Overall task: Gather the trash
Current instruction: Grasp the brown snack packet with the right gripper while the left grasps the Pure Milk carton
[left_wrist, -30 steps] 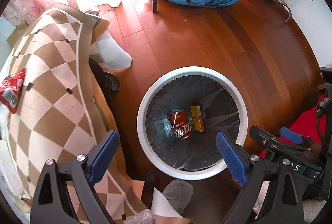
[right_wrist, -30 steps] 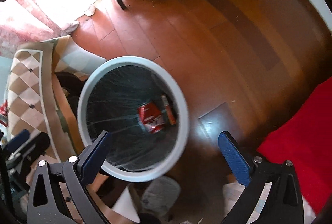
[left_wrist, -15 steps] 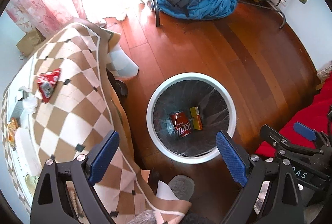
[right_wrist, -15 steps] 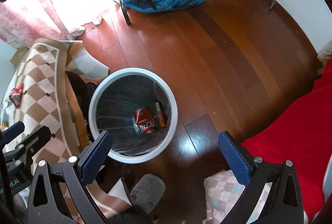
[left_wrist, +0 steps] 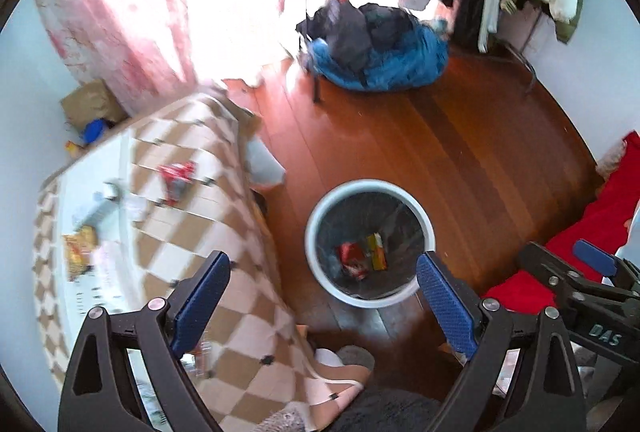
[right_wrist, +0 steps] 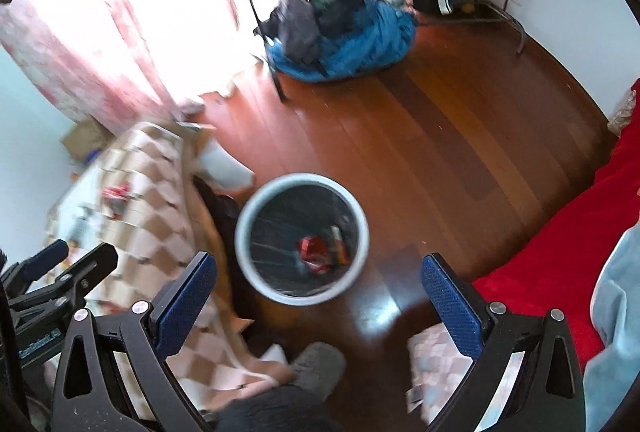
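Note:
A white-rimmed trash bin [left_wrist: 320, 208] [right_wrist: 244, 220] with a dark liner stands on the wooden floor below both grippers. A red can [left_wrist: 351, 258] [right_wrist: 313, 250] and a yellow box [left_wrist: 376, 252] lie at its bottom. On the checkered tablecloth [left_wrist: 208, 216] to the left lie a red wrapper [left_wrist: 176, 178] [right_wrist: 116, 194], an orange-yellow wrapper [left_wrist: 78, 252] and some pale scraps. My left gripper [left_wrist: 322, 290] hangs high over the bin's near rim, open and empty. My right gripper [right_wrist: 318, 294] is likewise open and empty above the bin.
A blue and dark clothes heap [left_wrist: 376, 52] lies by a rack at the back. A red blanket [right_wrist: 560, 244] covers the right side. A grey slipper [right_wrist: 318, 364] sits near the bottom edge. A brown paper bag [left_wrist: 90, 104] stands by the pink curtain.
Both grippers have risen well away from the bin, which looks much smaller now. More of the table and its wrappers has come into view. Both stayed open.

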Motion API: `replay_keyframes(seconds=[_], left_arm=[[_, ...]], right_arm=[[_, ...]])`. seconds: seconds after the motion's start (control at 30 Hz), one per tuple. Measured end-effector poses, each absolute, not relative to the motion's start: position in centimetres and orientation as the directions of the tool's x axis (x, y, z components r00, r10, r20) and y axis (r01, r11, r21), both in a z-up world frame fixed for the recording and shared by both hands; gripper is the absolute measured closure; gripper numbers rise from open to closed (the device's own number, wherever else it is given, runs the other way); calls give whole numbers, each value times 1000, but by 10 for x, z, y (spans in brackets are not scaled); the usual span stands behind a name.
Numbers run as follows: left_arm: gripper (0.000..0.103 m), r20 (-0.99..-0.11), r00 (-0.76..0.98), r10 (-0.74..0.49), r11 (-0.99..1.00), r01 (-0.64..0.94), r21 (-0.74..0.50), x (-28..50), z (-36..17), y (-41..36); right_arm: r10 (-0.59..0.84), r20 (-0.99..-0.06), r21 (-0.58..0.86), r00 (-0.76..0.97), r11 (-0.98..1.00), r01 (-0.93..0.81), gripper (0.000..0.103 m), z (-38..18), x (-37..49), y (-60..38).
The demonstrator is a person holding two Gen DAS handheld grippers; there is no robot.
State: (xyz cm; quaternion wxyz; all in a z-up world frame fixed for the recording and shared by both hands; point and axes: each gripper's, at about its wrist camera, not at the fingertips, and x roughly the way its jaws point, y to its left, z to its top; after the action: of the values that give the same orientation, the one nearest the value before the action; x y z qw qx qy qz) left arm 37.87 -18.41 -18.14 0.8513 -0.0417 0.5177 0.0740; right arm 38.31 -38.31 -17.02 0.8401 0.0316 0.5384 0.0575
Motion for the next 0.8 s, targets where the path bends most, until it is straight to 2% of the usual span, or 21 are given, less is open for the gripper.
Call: replay_keyframes(seconds=[0.17, 0.33, 0.5, 0.63, 0.8], left_arm=[[8, -840, 527, 131, 968, -250, -5, 336, -134, -137], [8, -831, 505, 232, 908, -418, 0, 276, -128, -51], [8, -880, 341, 331, 800, -596, 71, 207, -184, 38], [8, -927, 194, 320, 715, -691, 102, 158, -246, 88], [8, -958, 92, 272, 663, -740, 117, 121, -299, 112]], right_arm=[[217, -861, 154, 460, 973, -171, 0, -121, 352, -338], [276, -888, 139, 369, 924, -356, 0, -131, 327, -257], [247, -947, 93, 205, 822, -561, 0, -198, 302, -153], [141, -983, 17, 117, 706, -708, 0, -261, 280, -80], [-13, -993, -106, 118, 539, -836, 0, -325, 266, -14]])
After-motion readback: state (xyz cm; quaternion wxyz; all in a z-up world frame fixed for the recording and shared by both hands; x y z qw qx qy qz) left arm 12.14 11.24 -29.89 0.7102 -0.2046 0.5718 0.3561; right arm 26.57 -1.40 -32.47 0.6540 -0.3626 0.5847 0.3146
